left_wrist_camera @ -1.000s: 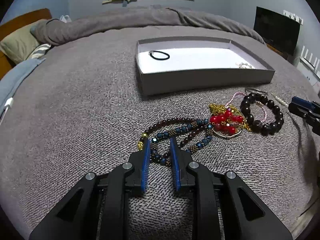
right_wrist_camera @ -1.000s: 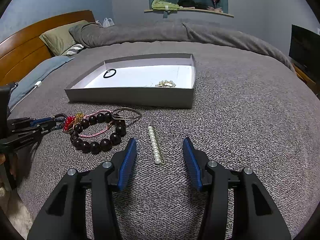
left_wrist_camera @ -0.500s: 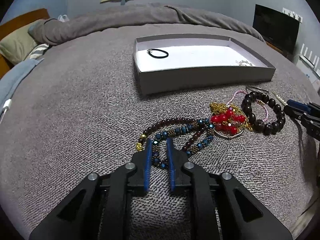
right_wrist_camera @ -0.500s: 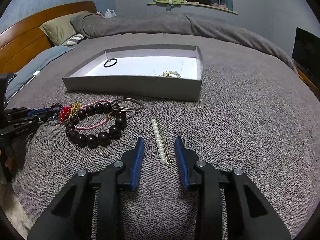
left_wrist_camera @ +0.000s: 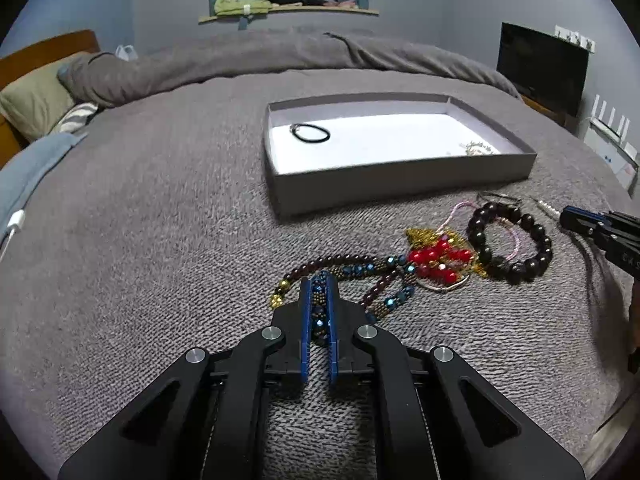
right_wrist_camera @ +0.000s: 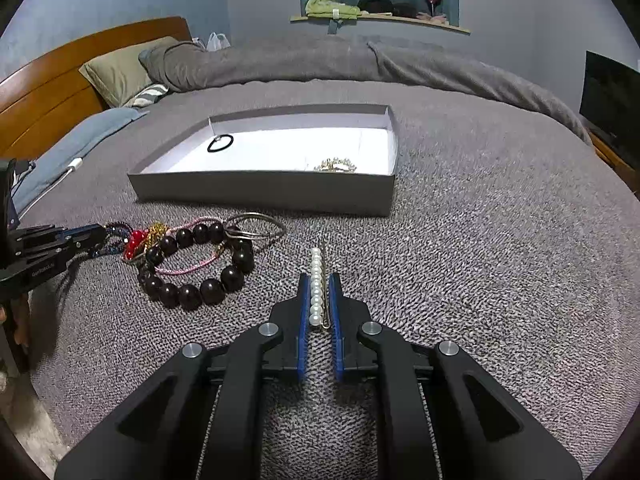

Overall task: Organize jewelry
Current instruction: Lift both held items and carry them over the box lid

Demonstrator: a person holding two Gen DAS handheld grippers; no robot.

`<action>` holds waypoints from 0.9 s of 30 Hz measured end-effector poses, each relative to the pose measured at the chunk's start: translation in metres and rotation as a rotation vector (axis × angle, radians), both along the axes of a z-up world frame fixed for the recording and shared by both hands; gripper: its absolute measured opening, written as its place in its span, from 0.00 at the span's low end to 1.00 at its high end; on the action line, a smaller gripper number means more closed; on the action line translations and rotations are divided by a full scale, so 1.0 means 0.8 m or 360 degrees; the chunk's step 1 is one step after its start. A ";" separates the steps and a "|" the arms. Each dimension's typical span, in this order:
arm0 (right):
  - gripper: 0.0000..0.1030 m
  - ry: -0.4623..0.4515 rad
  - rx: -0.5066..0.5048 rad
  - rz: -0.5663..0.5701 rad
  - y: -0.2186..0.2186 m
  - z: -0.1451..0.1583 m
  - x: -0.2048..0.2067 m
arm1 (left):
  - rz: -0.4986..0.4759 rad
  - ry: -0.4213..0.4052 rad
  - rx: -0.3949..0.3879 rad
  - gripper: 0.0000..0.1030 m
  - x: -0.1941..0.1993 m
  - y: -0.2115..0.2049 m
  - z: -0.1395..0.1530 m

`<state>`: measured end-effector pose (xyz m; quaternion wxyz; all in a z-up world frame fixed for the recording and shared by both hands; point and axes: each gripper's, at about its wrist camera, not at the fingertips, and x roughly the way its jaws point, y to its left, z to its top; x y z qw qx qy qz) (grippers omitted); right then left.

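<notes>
Blue-beaded necklace (left_wrist_camera: 352, 276) is lying pinched in the left gripper (left_wrist_camera: 319, 280) jaws; right gripper (right_wrist_camera: 319, 278) jaws are pinching the pearl hairpin (right_wrist_camera: 316, 284), its tip pointing toward twelve o'clock.

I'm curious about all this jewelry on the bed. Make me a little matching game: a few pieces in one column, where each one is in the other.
Pieces:
1. black hair tie
2. pearl hair clip
3. blue beaded strand
4. dark bead bracelet

Places:
A. lying free on the blanket
B. between the right hand-held gripper's pads
C. inside the grey box
D. between the left hand-held gripper's pads

Pairs: 1-C, 2-B, 3-D, 4-A
</notes>
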<state>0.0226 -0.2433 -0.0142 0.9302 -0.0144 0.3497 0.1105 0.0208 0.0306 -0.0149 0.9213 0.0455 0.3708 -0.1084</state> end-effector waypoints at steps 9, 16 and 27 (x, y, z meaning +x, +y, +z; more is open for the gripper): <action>0.09 -0.0127 0.0055 -0.0046 -0.013 0.021 -0.007 | -0.0040 -0.0154 -0.0094 0.08 -0.013 0.005 0.035; 0.00 -0.0163 0.0049 -0.0041 -0.010 0.030 -0.004 | -0.0060 -0.0227 -0.0114 0.08 -0.010 0.003 0.062; 0.00 -0.0144 0.0190 -0.0066 -0.030 0.035 0.002 | -0.0091 -0.0274 -0.0154 0.08 -0.009 -0.001 0.086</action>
